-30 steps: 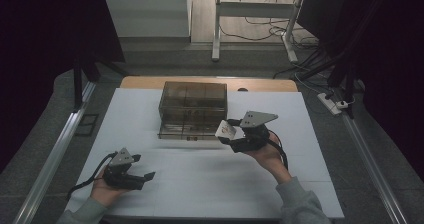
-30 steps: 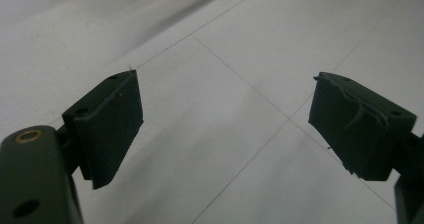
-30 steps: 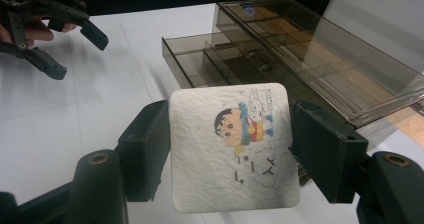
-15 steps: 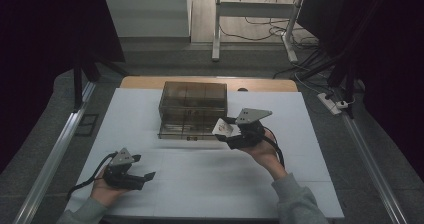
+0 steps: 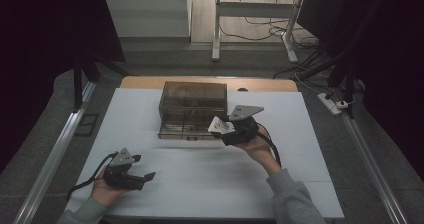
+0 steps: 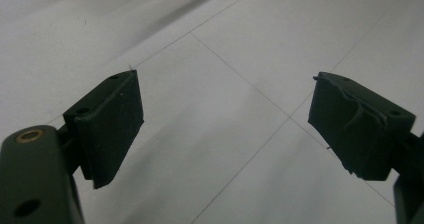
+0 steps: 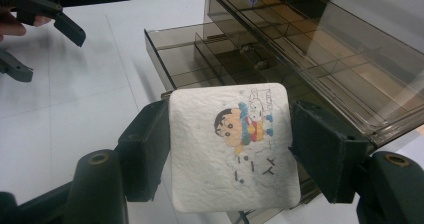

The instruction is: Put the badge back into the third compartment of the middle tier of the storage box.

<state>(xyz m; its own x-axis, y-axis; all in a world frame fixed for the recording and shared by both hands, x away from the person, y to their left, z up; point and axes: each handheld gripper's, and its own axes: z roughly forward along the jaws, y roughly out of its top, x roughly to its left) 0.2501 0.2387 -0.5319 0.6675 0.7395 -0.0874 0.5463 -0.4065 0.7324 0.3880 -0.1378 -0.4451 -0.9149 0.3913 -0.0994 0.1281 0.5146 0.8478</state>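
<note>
A smoky see-through drawer box (image 5: 192,98) stands at the middle back of the white table, its lowest drawer (image 5: 182,130) pulled out toward me. In the right gripper view the drawer (image 7: 185,66) shows divided compartments below the box (image 7: 320,54). My right gripper (image 5: 220,127) hovers at the drawer's right front corner, shut on a white square packet (image 5: 218,125) printed with a cartoon figure; the packet (image 7: 215,169) fills the gap between the jaws of the gripper (image 7: 229,146). My left gripper (image 5: 142,170) rests at the front left, open, with nothing between the jaws (image 6: 225,126).
The white table top (image 5: 210,184) has bare room in front of the box. Metal rails (image 5: 55,154) run along both sides. A power strip (image 5: 334,104) and cables lie on the floor at the right. The left gripper (image 7: 47,14) appears far off in the right gripper view.
My right gripper has shifted a little left and toward the open drawer, still carrying the packet. The left gripper has stayed where it was.
</note>
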